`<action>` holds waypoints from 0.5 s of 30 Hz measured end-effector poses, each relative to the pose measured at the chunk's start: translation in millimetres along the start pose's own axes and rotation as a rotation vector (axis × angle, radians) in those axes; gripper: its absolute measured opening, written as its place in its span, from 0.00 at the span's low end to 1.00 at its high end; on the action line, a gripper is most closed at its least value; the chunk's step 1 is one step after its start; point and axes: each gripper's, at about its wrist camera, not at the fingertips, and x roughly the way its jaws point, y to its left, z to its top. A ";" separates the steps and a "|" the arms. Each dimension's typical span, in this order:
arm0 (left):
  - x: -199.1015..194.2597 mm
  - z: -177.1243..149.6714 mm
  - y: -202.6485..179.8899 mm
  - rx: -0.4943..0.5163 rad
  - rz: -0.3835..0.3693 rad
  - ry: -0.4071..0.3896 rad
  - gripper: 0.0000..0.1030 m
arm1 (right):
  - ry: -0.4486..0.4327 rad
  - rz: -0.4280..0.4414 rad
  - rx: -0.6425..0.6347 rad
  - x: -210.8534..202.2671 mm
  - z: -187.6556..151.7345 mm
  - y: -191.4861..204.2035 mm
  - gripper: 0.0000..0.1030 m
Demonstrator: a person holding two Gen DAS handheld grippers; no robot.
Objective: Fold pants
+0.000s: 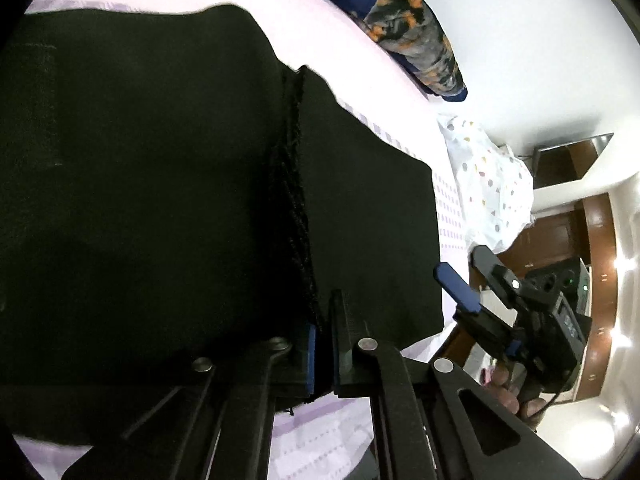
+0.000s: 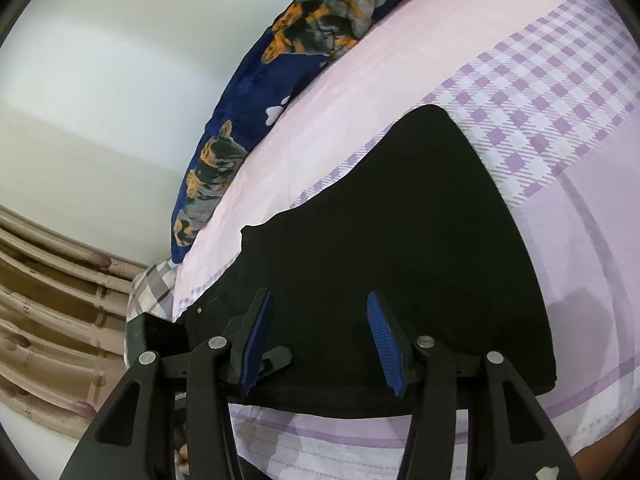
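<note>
Black pants lie on a pink and purple checked bed sheet. In the left wrist view my left gripper is shut on a raised fold edge of the pants, its blue pads pinching the dark fabric. My right gripper shows at the right of that view, open and off the pants' edge. In the right wrist view my right gripper is open and empty just above the near edge of the pants, which lie flat on the sheet.
A navy blanket with orange and grey dog print lies along the far side of the bed by a white wall. A white spotted pillow lies at the bed's end. Beige curtains hang at the left.
</note>
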 end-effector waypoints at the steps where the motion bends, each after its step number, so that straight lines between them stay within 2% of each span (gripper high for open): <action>1: -3.2 -1.6 -0.2 0.005 0.005 -0.004 0.05 | -0.001 -0.005 0.001 0.0 -0.1 -0.3 0.46; 6: -14.1 -6.1 10.8 0.012 0.047 -0.016 0.05 | 0.010 -0.024 0.005 3.8 -1.8 -2.7 0.46; 11: 0.7 -1.2 15.6 -0.006 0.064 -0.004 0.05 | 0.045 -0.100 -0.002 13.2 -5.3 -7.9 0.44; 15: 1.5 -0.6 8.7 0.026 0.097 0.000 0.09 | 0.078 -0.161 -0.035 22.5 -7.2 -8.1 0.44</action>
